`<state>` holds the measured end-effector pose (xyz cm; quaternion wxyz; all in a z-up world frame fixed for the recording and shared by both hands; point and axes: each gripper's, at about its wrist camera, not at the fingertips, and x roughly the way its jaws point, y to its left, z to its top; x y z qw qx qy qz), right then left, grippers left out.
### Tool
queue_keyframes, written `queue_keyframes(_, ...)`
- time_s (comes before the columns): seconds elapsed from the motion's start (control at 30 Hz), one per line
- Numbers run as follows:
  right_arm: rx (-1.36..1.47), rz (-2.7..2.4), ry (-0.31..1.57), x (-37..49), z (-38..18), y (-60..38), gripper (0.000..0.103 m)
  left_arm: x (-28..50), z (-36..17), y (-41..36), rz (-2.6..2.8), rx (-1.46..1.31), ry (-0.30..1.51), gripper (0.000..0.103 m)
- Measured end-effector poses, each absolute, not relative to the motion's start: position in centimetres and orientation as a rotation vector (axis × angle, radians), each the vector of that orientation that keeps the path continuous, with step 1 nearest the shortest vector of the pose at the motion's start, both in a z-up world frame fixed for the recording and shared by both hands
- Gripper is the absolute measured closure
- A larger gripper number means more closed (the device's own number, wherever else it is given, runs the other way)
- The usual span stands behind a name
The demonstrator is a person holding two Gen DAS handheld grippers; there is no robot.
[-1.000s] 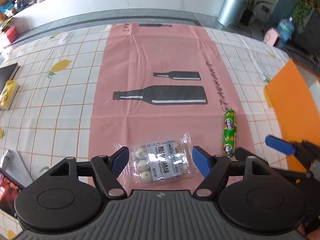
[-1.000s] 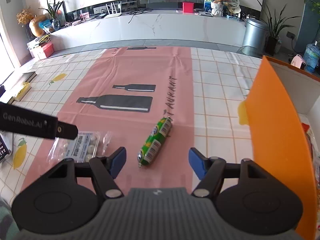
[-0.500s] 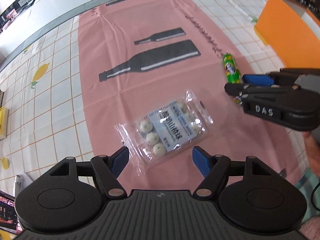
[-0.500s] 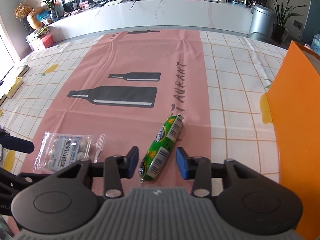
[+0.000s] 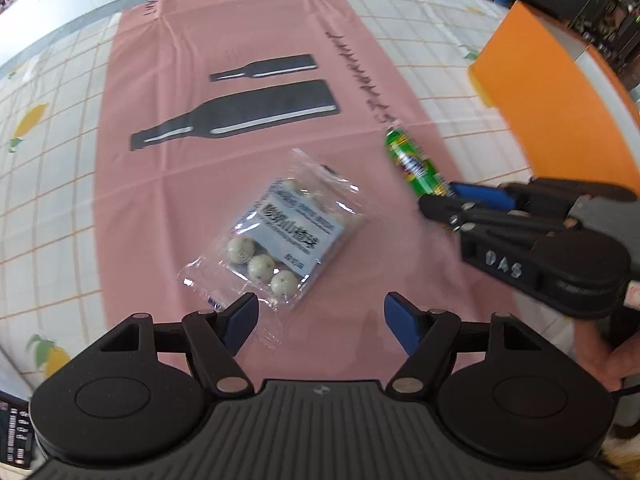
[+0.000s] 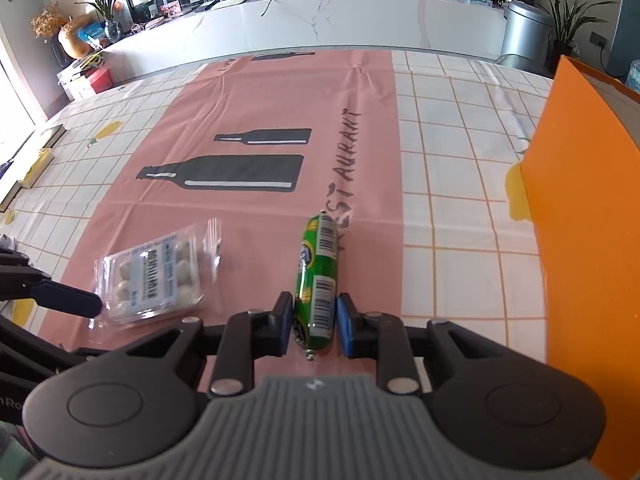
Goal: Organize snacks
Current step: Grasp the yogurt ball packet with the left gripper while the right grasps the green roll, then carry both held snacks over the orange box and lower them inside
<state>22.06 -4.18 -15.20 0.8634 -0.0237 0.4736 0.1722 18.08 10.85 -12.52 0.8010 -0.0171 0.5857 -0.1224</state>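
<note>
A green sausage stick (image 6: 318, 276) lies on the pink cloth, and my right gripper (image 6: 314, 322) is shut on its near end, both blue pads pressing its sides. In the left wrist view the same green sausage stick (image 5: 414, 166) shows with the right gripper (image 5: 452, 196) clamped on it. A clear bag of white candy balls (image 5: 286, 232) lies just ahead of my left gripper (image 5: 320, 322), which is open with only the bag's near corner between its pads. The clear bag (image 6: 154, 276) also appears at the left of the right wrist view.
An orange box (image 6: 588, 216) stands on the right side of the table. The pink cloth (image 6: 260, 100) with bottle prints covers the checked tablecloth. A yellow packet (image 6: 36, 164) lies at the far left edge. A hand (image 5: 616, 356) holds the right gripper.
My right gripper has closed on the green sausage stick. My left gripper has tilted down and come closer to the candy bag, staying open.
</note>
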Motion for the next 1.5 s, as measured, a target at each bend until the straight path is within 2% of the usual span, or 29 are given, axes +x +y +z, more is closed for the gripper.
queue_keyframes(0.23, -0.051, 0.34, 1.0, 21.3, -15.3, -5.8, 0.083, 17.6, -10.9, 9.6, -0.303, -0.061, 1.13, 0.02)
queue_keyframes(0.33, -0.034, 0.35, 0.979, 21.2, -15.1, -6.2, 0.08, 17.9, -10.3, 9.8, -0.266, -0.02, 1.088, 0.014)
queue_keyframes(0.43, -0.046, 0.36, 0.939, 21.3, -14.8, -6.0, 0.072, 18.6, -10.5, 9.7, -0.241, 0.06, 1.088, 0.014)
queue_keyframes(1.03, -0.087, 0.37, 0.884, 22.3, -15.7, -5.3, 0.07, 20.9, -14.4, 10.4, -0.284, 0.168, 1.122, 0.014)
queue_keyframes(1.2, -0.081, 0.361, 0.898, 22.5, -16.1, -5.3, 0.073, 20.6, -14.8, 10.6, -0.28, 0.14, 1.102, 0.024)
queue_keyframes(1.37, -0.085, 0.348, 0.896, 22.4, -16.4, -5.2, 0.083, 20.3, -14.7, 10.5, -0.264, 0.131, 1.08, 0.029)
queue_keyframes(1.5, -0.07, 0.34, 0.899, 22.5, -16.4, -5.3, 0.083, 20.3, -14.6, 10.6, -0.223, 0.084, 1.078, 0.035)
